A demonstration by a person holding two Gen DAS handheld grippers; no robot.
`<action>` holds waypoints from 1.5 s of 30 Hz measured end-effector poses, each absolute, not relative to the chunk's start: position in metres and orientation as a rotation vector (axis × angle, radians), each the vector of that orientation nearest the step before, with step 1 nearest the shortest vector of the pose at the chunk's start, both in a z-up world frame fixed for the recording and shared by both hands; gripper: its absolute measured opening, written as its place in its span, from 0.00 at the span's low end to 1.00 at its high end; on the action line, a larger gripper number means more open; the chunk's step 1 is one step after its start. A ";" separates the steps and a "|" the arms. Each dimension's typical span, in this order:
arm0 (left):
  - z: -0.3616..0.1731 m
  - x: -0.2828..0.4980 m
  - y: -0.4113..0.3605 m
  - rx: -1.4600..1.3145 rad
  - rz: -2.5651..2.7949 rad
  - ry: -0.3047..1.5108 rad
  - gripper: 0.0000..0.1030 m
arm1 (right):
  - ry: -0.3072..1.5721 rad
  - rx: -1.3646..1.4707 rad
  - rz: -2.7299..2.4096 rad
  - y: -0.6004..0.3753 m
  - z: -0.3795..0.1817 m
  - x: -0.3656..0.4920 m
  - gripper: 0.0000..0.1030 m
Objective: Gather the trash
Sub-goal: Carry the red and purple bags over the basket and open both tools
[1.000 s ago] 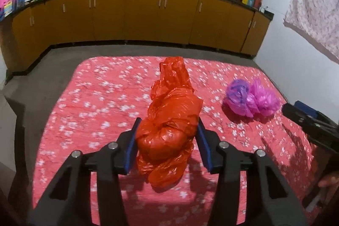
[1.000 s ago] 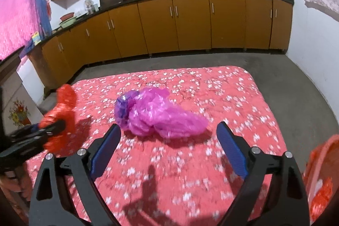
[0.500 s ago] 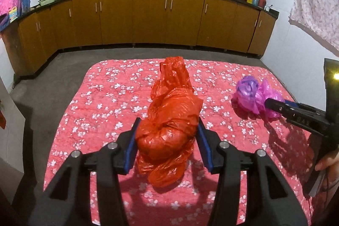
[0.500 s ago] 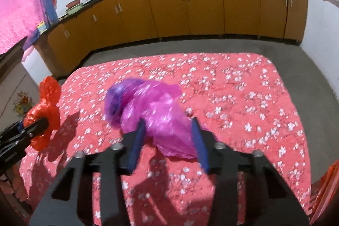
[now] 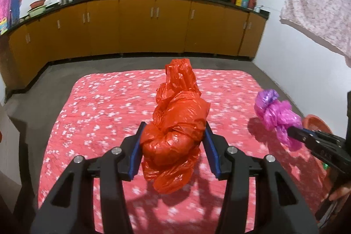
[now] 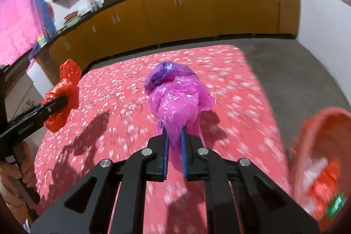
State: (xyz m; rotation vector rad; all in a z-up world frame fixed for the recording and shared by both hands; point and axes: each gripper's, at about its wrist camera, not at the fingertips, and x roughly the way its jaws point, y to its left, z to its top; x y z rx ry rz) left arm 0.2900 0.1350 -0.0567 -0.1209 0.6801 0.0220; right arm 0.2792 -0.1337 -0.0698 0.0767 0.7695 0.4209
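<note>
A crumpled orange plastic bag [image 5: 177,115] hangs above the red floral cloth [image 5: 105,106], and my left gripper [image 5: 174,126] is shut on its lower bulge. The right wrist view shows the same bag [image 6: 63,93] at the left, in the left gripper [image 6: 59,102]. A pink and purple plastic bag [image 6: 177,98] is lifted off the cloth. My right gripper [image 6: 174,135] is closing on its tail, with both pads pinching the plastic. In the left wrist view the pink bag [image 5: 276,113] sticks out of the right gripper [image 5: 294,132] at the right edge.
A red basin [image 6: 318,124] with trash in it stands at the cloth's right side. Grey floor surrounds the cloth. Yellow-brown cabinets [image 5: 153,30] line the far wall under a dark counter. A person's hand [image 6: 13,170] holds the left gripper's handle.
The right gripper went from wide open around the pink bag to pinched on it, lifted it off the cloth and swung right toward the basin. The left gripper rose with the orange bag.
</note>
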 end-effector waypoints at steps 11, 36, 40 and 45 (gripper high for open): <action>-0.036 0.249 0.048 -0.114 -0.151 0.678 0.48 | 0.670 0.121 0.206 -0.237 -0.036 0.183 0.09; -0.033 0.235 -0.128 -0.050 -0.474 0.709 0.48 | 0.578 0.220 -0.007 -0.332 -0.033 0.134 0.09; -0.035 0.238 -0.143 -0.034 -0.505 0.705 0.48 | 0.573 0.222 -0.027 -0.337 -0.037 0.134 0.09; -0.042 0.247 -0.160 -0.027 -0.533 0.717 0.48 | 0.554 0.237 -0.054 -0.343 -0.037 0.139 0.09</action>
